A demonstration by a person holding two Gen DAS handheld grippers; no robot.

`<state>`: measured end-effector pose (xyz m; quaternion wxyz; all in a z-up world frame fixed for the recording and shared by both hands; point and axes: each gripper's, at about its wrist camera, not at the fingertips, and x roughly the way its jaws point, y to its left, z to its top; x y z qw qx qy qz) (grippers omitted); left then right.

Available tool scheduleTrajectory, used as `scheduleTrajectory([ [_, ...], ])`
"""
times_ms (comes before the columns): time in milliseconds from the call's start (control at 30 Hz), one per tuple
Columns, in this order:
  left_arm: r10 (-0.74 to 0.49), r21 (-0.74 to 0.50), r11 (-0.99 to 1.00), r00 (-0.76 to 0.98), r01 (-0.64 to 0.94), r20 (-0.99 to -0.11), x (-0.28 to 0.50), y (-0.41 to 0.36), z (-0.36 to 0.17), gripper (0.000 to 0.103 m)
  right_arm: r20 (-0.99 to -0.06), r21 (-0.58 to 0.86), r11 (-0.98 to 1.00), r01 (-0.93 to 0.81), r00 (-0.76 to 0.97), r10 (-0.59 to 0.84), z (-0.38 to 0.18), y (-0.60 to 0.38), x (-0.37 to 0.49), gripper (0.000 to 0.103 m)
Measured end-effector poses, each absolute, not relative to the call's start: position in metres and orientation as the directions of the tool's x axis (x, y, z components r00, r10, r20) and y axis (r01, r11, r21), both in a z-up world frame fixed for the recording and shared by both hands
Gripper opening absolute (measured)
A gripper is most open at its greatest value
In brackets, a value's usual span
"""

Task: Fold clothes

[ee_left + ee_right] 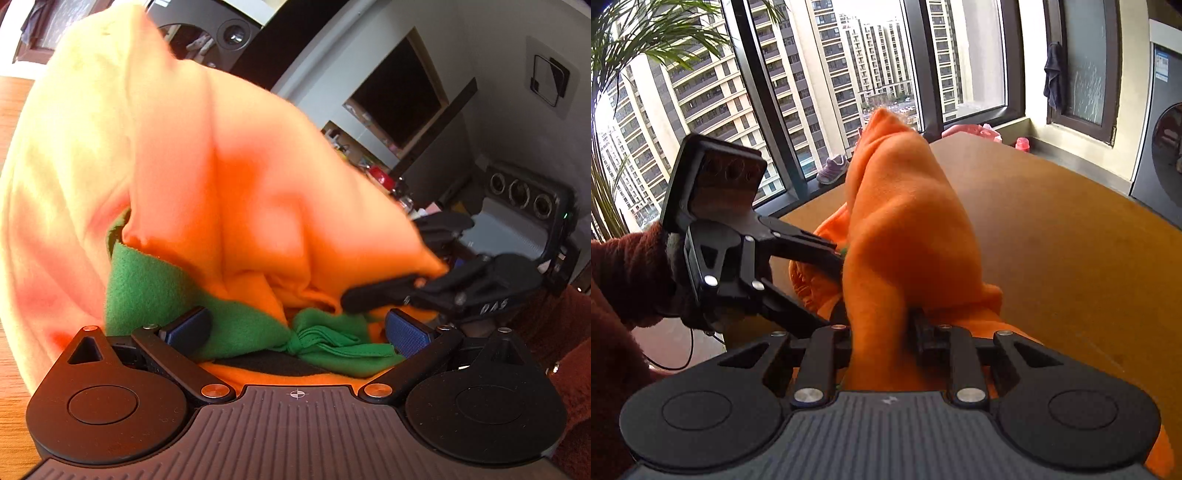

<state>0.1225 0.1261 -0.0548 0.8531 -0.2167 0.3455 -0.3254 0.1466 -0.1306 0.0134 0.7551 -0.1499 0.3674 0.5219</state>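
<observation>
An orange fleece garment [258, 177] with green trim [147, 288] is raised off the wooden table [1071, 240] and fills most of the left wrist view. My left gripper [295, 328] stands wide, with bunched green and orange cloth lying between its blue pads [406, 332]. From the right wrist view the left gripper [831, 288] has its fingers spread around the garment's edge. My right gripper [879, 332] is shut on a fold of the orange garment [905, 229], which rises in front of it. The left wrist view shows my right gripper [417, 282] pinching a corner of the cloth.
Large windows [849, 74] run along the table's far side, with a shoe [833, 170] and pink items [975, 131] on the sill. A palm plant [613, 110] stands at the left and a washing machine [1160, 147] at the right. A dark red sleeve [620, 280] holds the left gripper.
</observation>
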Motion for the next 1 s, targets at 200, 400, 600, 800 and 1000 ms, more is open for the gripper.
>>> scheduleTrajectory([
  [200,-0.656,-0.475,0.743,0.655,0.472,-0.376,0.077,0.15,0.007,0.103,-0.701,-0.175,0.327,-0.929,0.351,0.621,-0.007,-0.112,0.079,0.031],
  [400,-0.611,-0.459,0.744,0.772,0.486,-0.174,0.07,0.145,0.061,0.103,-0.685,-0.296,0.283,-0.912,0.409,0.602,-0.014,-0.092,0.048,0.039],
  [600,-0.595,-0.533,0.775,0.675,0.34,-0.436,0.114,0.145,0.002,0.103,-0.673,-0.103,0.348,-0.932,0.323,0.666,0.019,-0.12,0.062,0.06],
  [800,-0.569,-0.508,0.804,0.649,0.31,-0.505,0.101,0.167,-0.04,0.103,-0.571,0.138,0.586,-0.798,0.42,0.706,0.059,-0.199,0.11,0.075],
  [1000,-0.545,-0.489,0.822,0.655,0.293,-0.523,0.094,0.175,-0.043,0.103,-0.691,0.003,0.663,-0.749,0.478,0.543,-0.011,-0.204,0.093,0.075],
])
